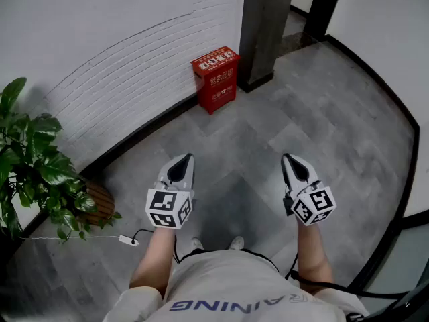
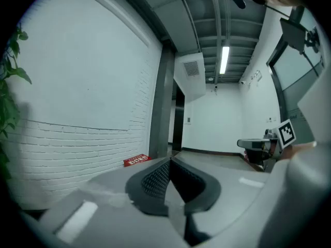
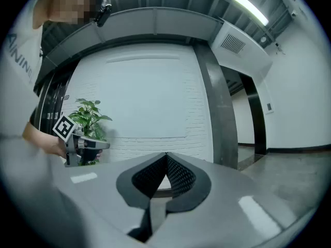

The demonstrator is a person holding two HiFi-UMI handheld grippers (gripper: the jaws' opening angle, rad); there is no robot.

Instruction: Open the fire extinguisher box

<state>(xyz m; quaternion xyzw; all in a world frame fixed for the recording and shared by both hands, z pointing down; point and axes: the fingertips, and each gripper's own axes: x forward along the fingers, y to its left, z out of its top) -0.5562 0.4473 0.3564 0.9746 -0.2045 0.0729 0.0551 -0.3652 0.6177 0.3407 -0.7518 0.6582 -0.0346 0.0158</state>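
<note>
A red fire extinguisher box point(image 1: 216, 78) stands on the floor against the white brick wall, next to a dark pillar point(image 1: 265, 29); its lid is down. Only its red top point(image 2: 136, 160) shows in the left gripper view, far ahead. My left gripper point(image 1: 188, 157) and right gripper point(image 1: 286, 157) hover side by side well short of the box, both pointing toward it. Each has its jaws pressed together with nothing between them. The right gripper view shows the left gripper point(image 3: 106, 145) at its left, and the box is not visible there.
A potted plant point(image 1: 40, 173) in a wicker pot stands at the left by the wall, with a white cable and plug point(image 1: 127, 239) on the floor near it. Grey floor point(image 1: 288, 113) stretches between me and the box. A doorway opens past the pillar.
</note>
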